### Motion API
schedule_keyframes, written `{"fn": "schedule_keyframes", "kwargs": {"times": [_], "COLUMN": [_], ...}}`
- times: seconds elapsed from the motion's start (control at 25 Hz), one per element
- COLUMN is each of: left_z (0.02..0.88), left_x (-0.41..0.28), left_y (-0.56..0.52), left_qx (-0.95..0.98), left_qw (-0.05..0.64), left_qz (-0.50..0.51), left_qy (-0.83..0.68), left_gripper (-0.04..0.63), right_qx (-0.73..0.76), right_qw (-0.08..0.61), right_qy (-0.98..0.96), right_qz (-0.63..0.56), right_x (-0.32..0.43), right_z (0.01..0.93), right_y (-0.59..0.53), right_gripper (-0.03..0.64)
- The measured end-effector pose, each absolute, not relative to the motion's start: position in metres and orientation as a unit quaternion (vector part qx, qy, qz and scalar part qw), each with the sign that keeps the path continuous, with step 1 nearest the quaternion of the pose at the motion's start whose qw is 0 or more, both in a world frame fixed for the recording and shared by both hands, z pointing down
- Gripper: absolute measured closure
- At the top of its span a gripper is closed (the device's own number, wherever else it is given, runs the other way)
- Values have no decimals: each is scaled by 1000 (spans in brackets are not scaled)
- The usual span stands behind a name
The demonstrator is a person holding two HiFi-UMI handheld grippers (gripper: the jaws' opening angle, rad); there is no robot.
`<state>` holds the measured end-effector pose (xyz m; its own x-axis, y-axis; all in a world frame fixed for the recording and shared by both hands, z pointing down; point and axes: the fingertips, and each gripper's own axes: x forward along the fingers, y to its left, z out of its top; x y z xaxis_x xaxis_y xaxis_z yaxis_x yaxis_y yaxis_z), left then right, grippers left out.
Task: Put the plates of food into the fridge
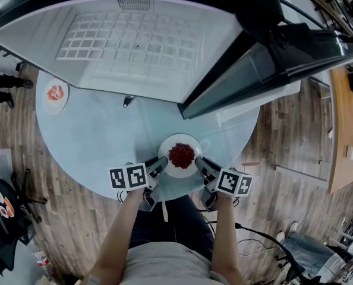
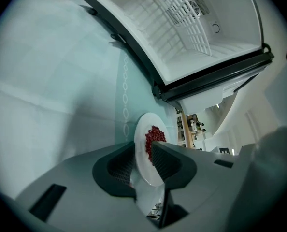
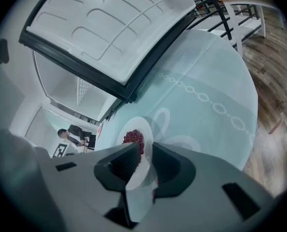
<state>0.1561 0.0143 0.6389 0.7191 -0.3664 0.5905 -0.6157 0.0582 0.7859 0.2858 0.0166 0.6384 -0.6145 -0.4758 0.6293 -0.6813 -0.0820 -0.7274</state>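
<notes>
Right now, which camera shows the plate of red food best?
The head view: nearly the whole plate of red food shows from above. Both gripper views catch it almost edge-on, with its near rim between the jaws and part of the food hidden.

The person wears a pale grey top (image 1: pixel 164 270) and dark trousers (image 1: pixel 164 221). The left grey plastic gripper (image 1: pixel 159 165) and the right grey plastic gripper (image 1: pixel 201 165) each have dark ribbed pads (image 2: pixel 120 166) and a white cube with black square markers (image 1: pixel 128 176).

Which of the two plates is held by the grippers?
The near one, the plate of dark red berries; the other plate lies far left, untouched.
</notes>
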Motion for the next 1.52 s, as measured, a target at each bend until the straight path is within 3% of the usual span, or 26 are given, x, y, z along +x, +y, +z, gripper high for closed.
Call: {"fn": "schedule_keyframes", "kwargs": {"times": [0.08,0.2,0.4,1.08,1.52], "left_z": [639,635,610,514,474], "left_x": [154,147,139,78,31], "left_y": [14,12,3,9,17], "left_qx": [675,672,674,624,585], "left_qw": [636,639,647,622,591], "left_qz": [91,71,-2,-216,-322], "left_qy": [-363,-367,-356,-420,-453], "left_gripper": [485,541,563,577,578], "right_qx": [427,401,370,235,183], "right_qw": [55,-6,-57,-136,-147], "right_qy": [-670,-673,-683,-742,-754], "right_qz": [605,622,627,613,614], "right_x": [286,282,275,215,160], "right_z": [633,620,602,512,475], "right_y": [14,9,0,-37,-54], "right_gripper": [571,584,586,589,589]}}
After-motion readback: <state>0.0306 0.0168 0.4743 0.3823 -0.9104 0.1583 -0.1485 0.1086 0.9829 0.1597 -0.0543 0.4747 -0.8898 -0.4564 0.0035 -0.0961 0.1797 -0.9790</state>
